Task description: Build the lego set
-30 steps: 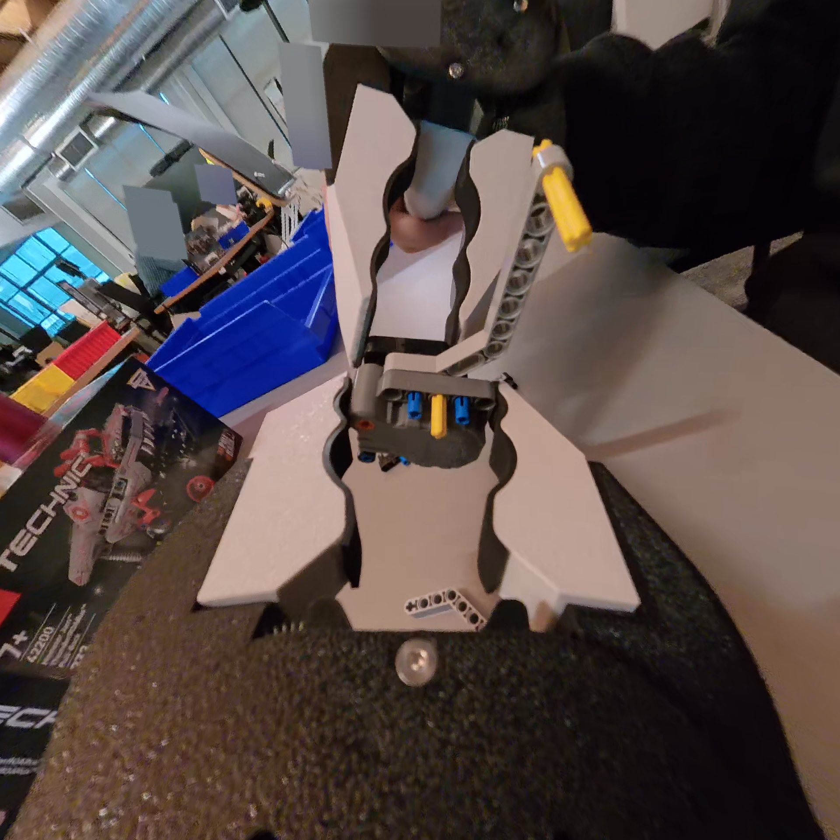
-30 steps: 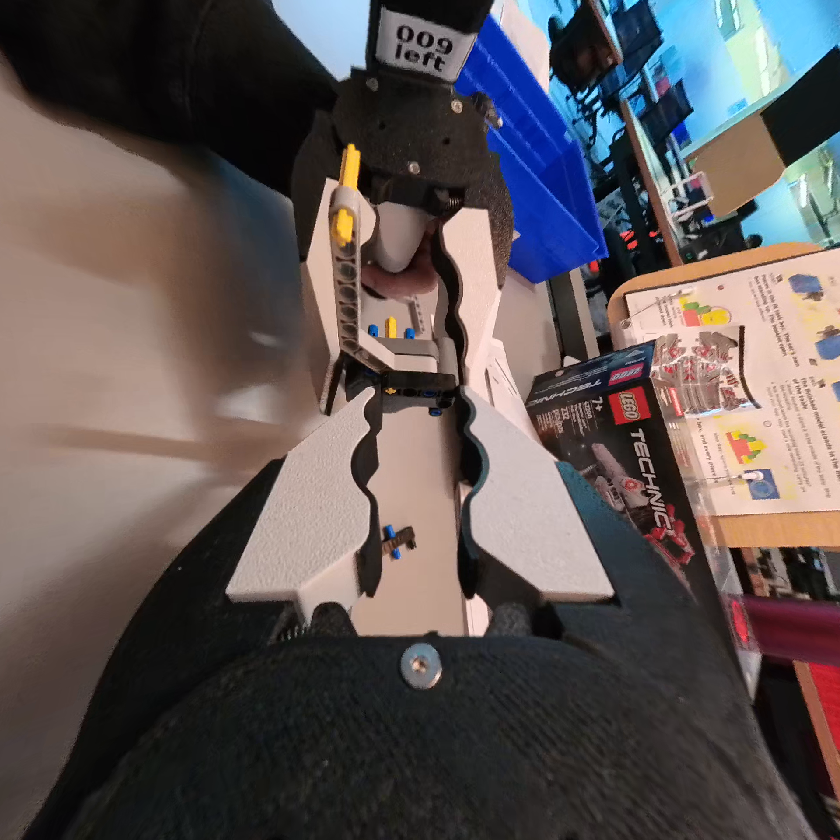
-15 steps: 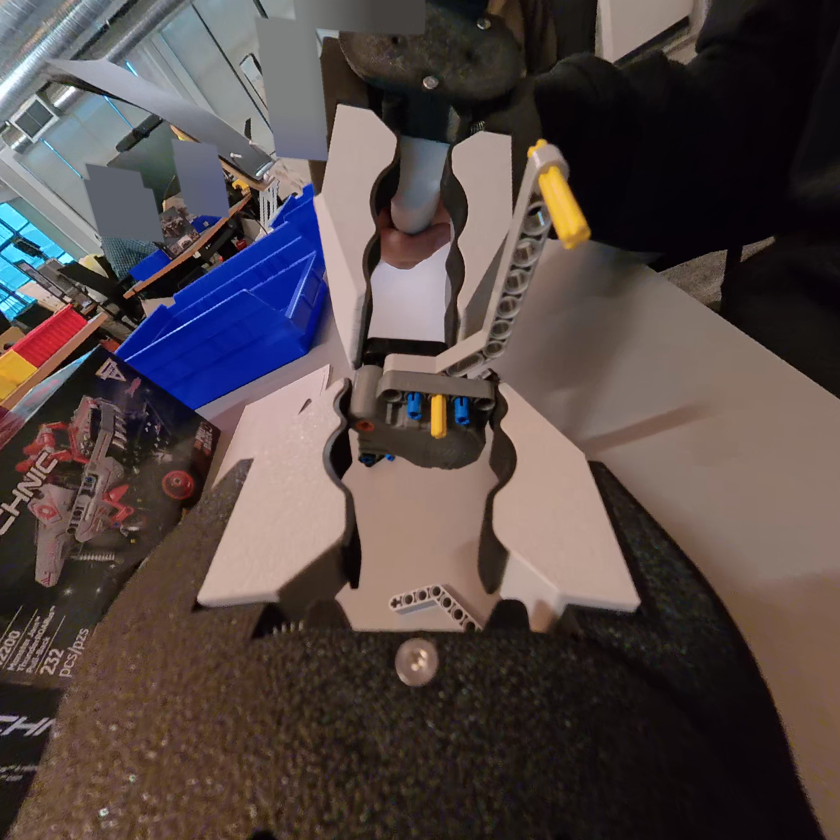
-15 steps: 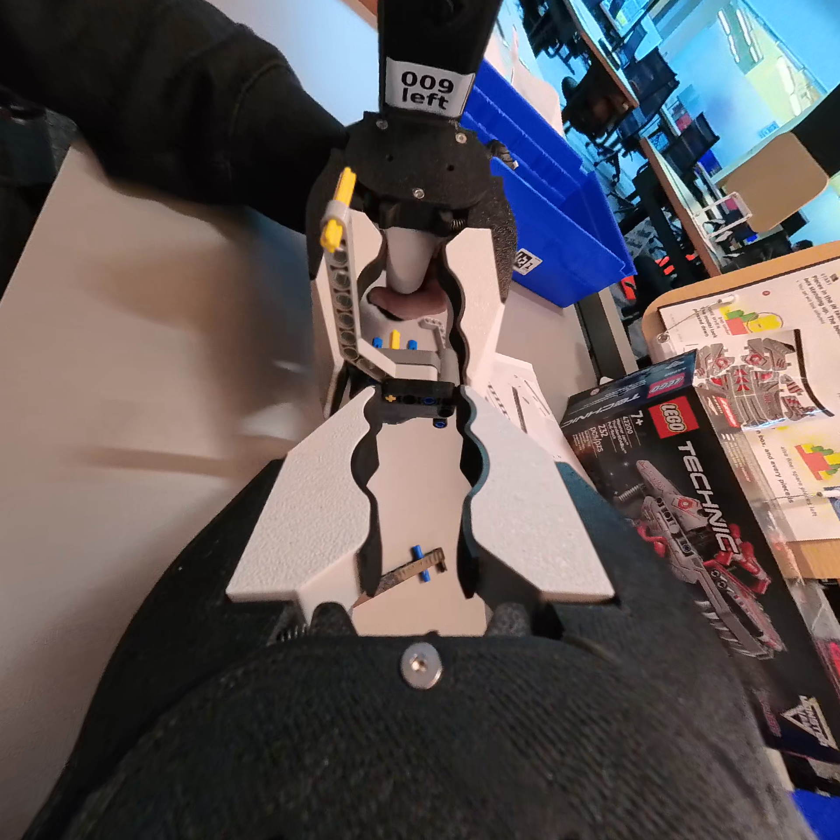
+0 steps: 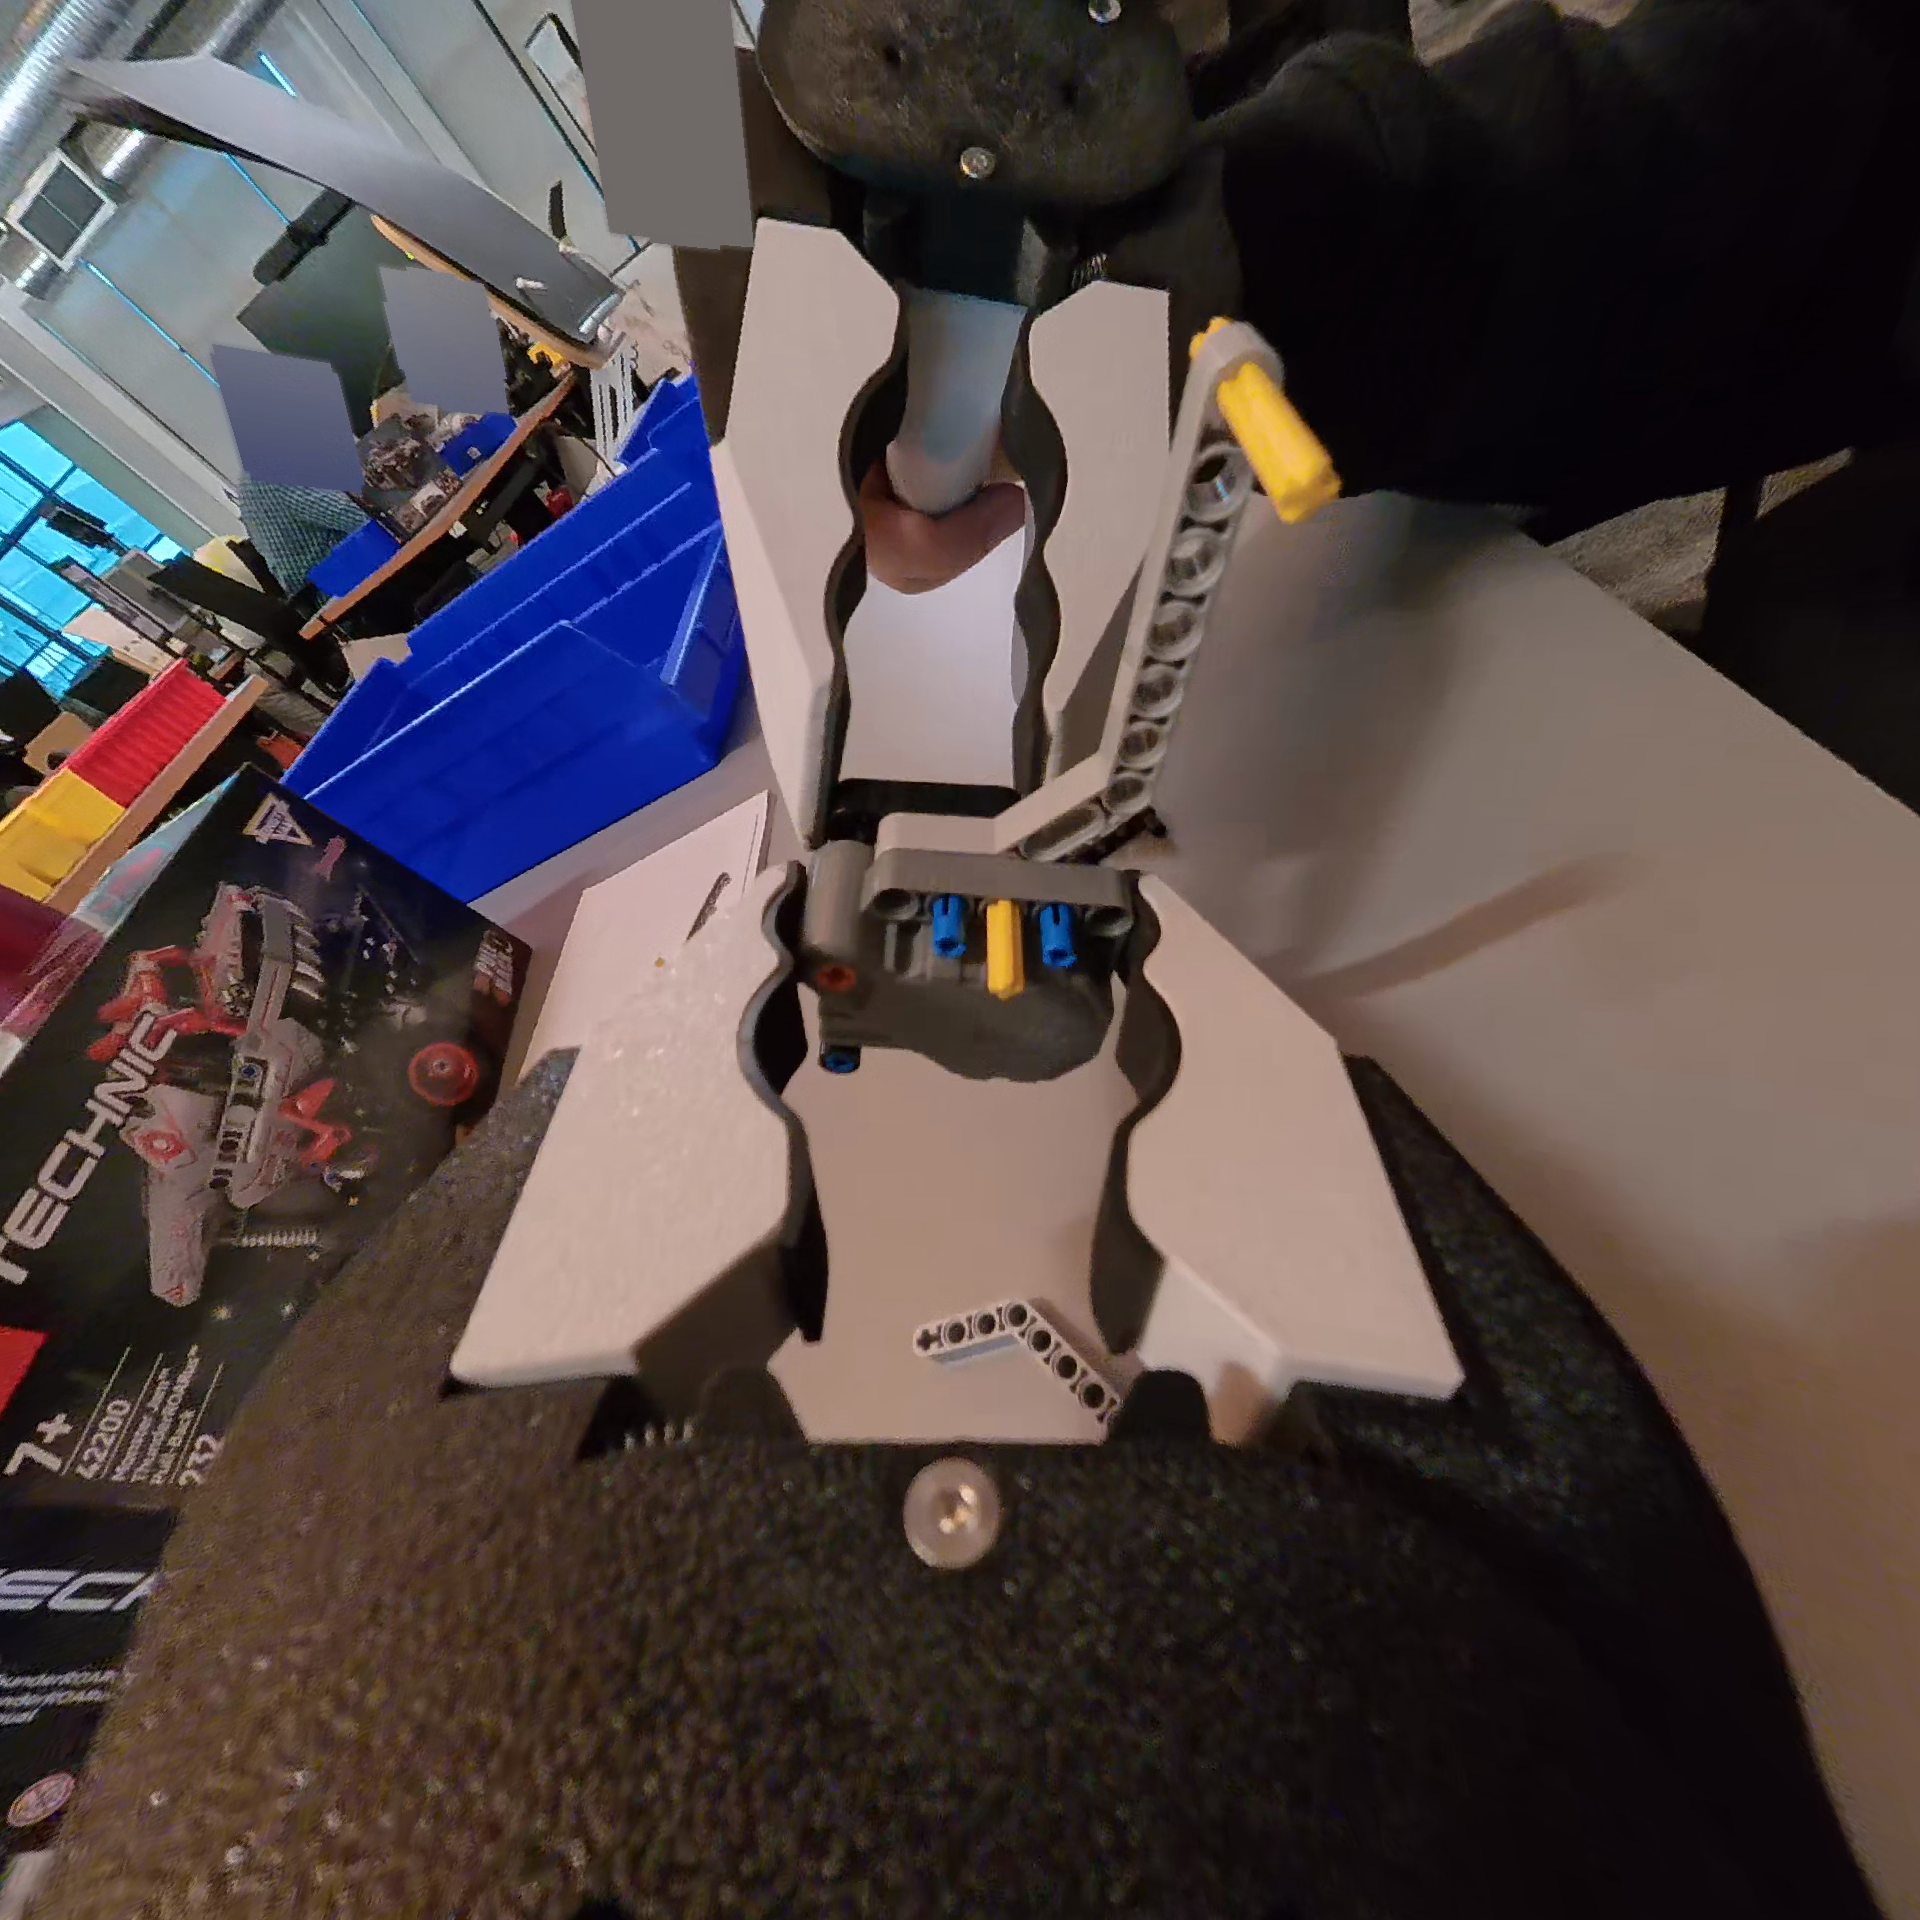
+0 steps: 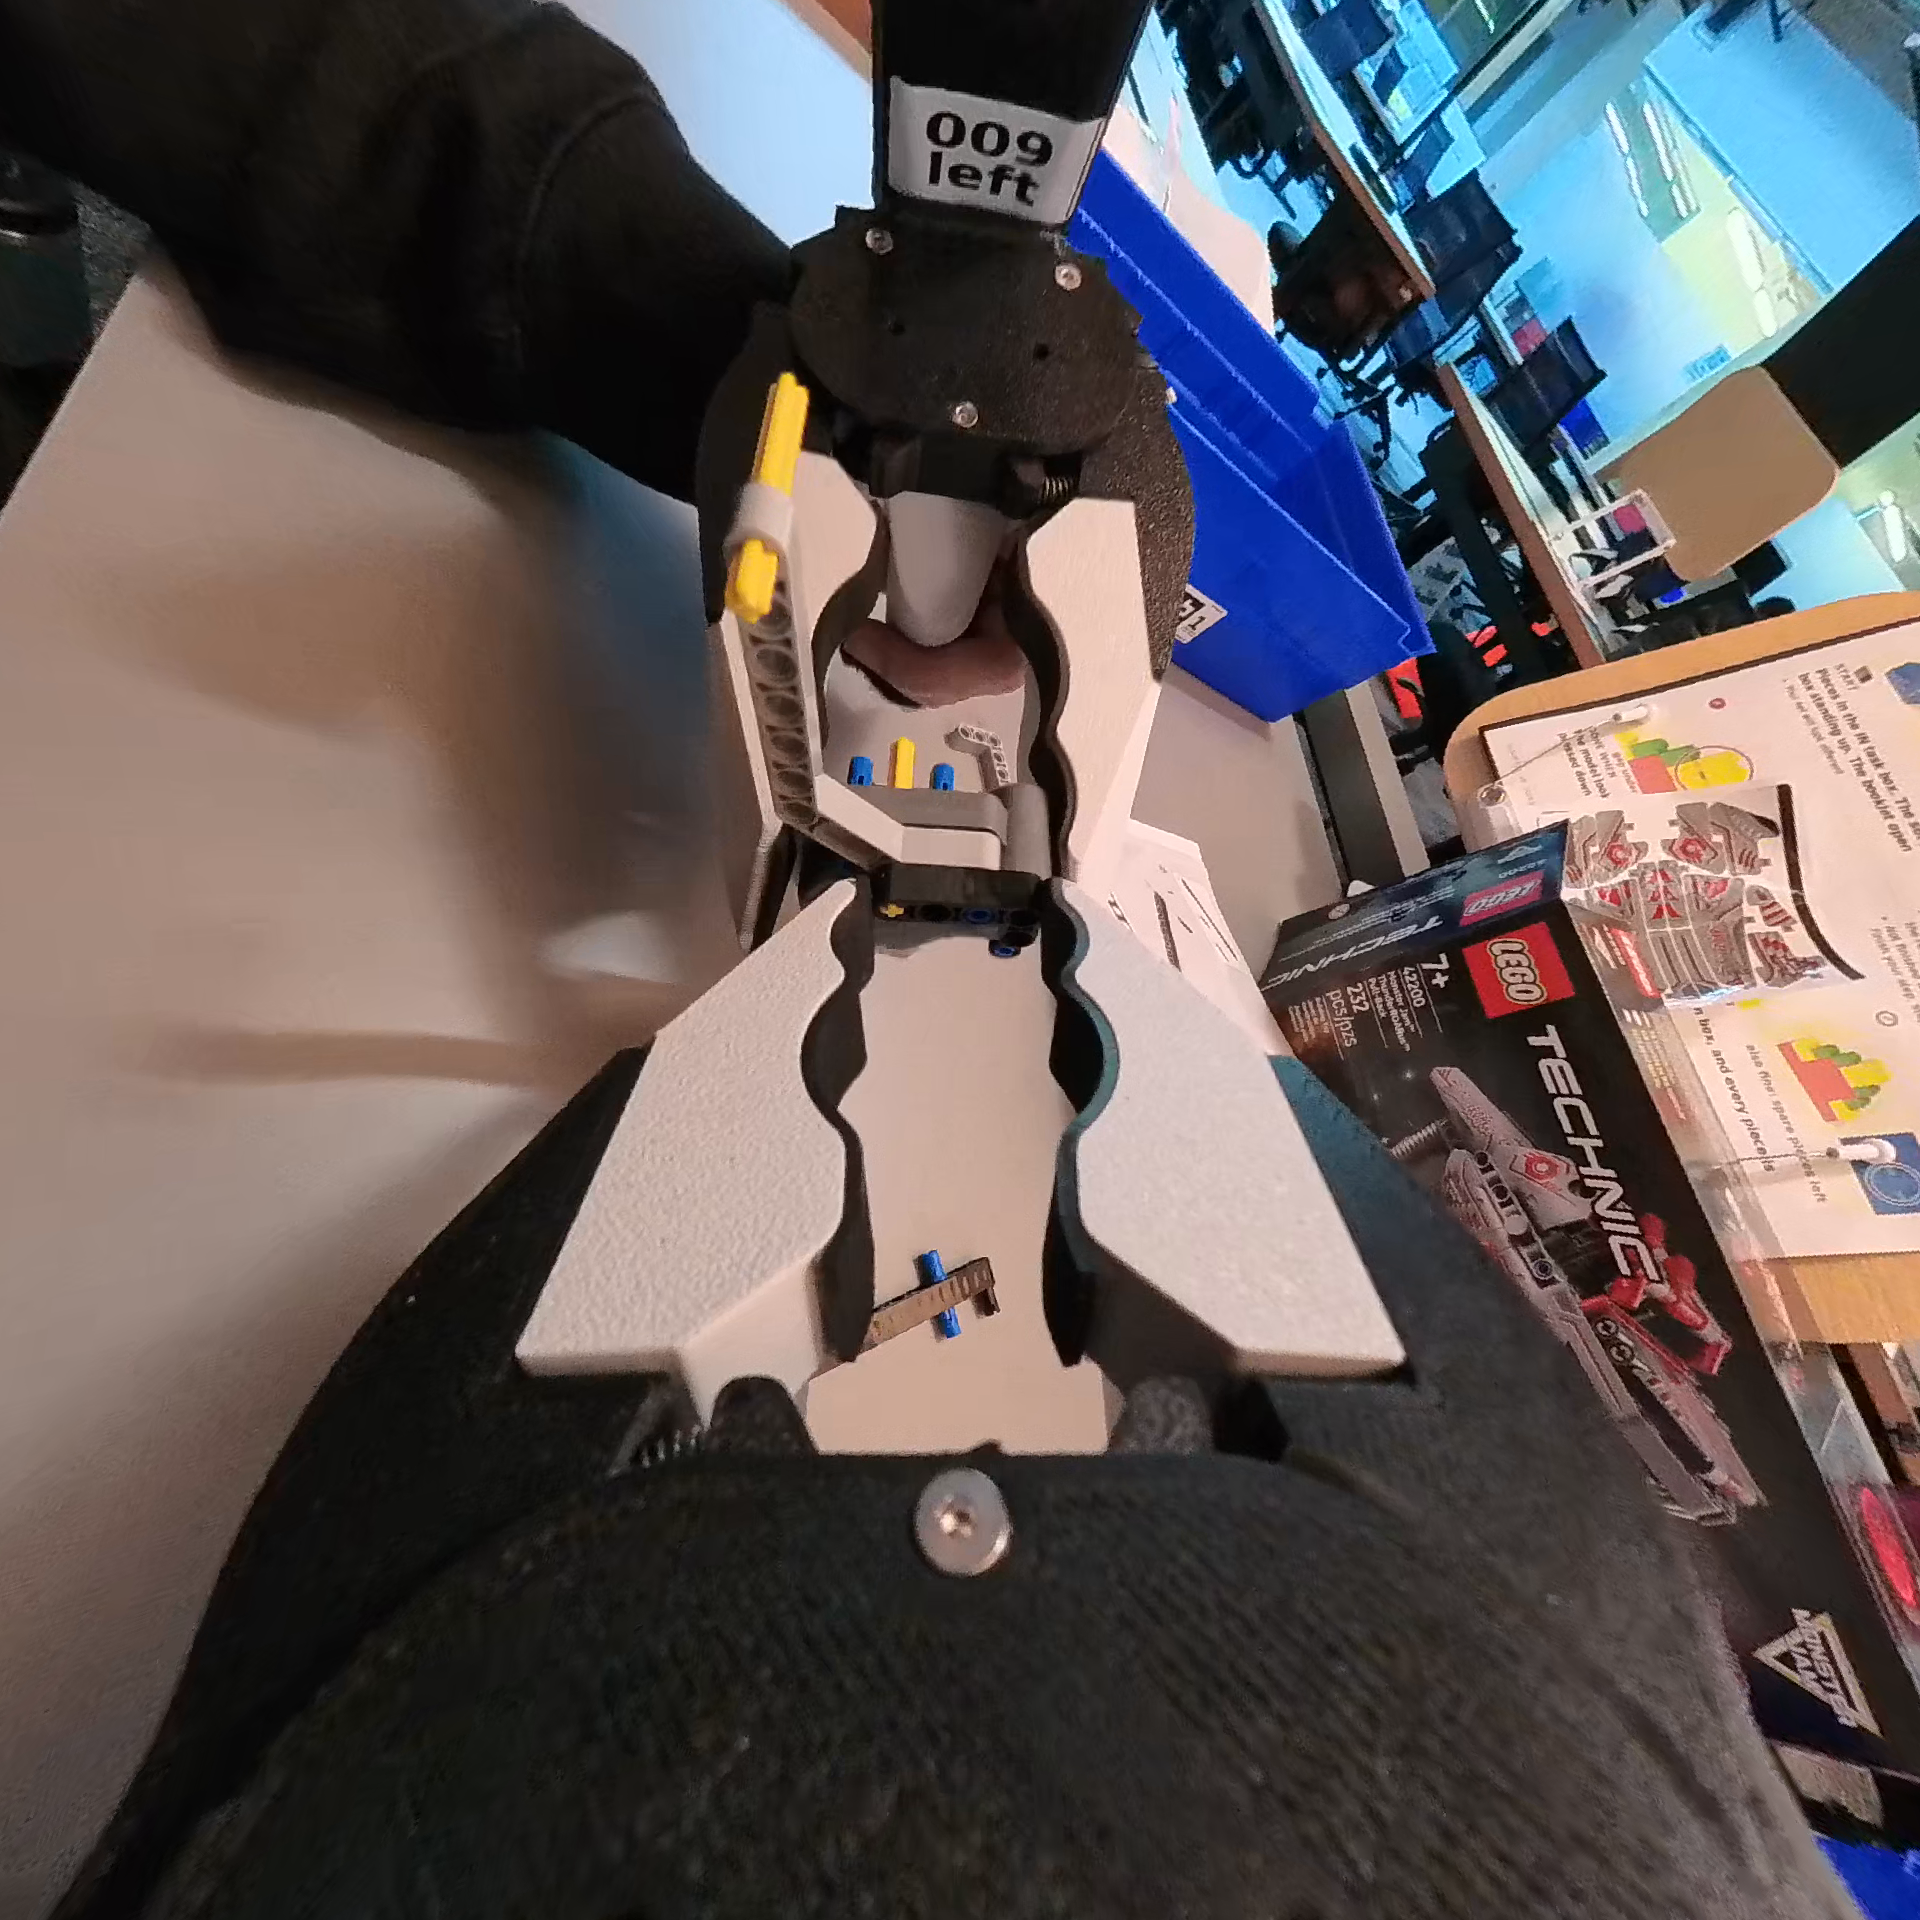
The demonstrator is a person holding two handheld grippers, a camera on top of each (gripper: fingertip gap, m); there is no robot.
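Note:
My left gripper (image 5: pixel 966 925) is shut on a dark grey Lego assembly (image 5: pixel 977 966) with blue pins and a yellow axle. A long light grey beam (image 5: pixel 1174 623) rises from it, with a yellow axle (image 5: pixel 1262 436) through its top. My right gripper (image 5: pixel 930 800) comes from opposite and is shut on a black beam (image 6: pixel 956 909) that touches the assembly. In the right wrist view my right gripper (image 6: pixel 951 909) is below and the left gripper (image 6: pixel 914 831) above. Both hold the parts above the white table (image 5: pixel 1558 935). A loose bent grey beam (image 5: pixel 1018 1351) lies beneath.
A dark beam with a blue pin (image 6: pixel 935 1314) lies on the table. A Lego box (image 5: pixel 208 1091) lies to the left, also in the right wrist view (image 6: pixel 1558 1091). Blue bins (image 5: pixel 540 707) stand behind. An instruction sheet on a wooden board (image 6: pixel 1714 883) is at the right. A black sleeve (image 5: pixel 1558 260) is near. The grippers are tip to tip, or close to it.
Both grippers stay shut on the parts. The pair has shifted and tilted together over the table, so the box, bins and loose pieces slide in both views.

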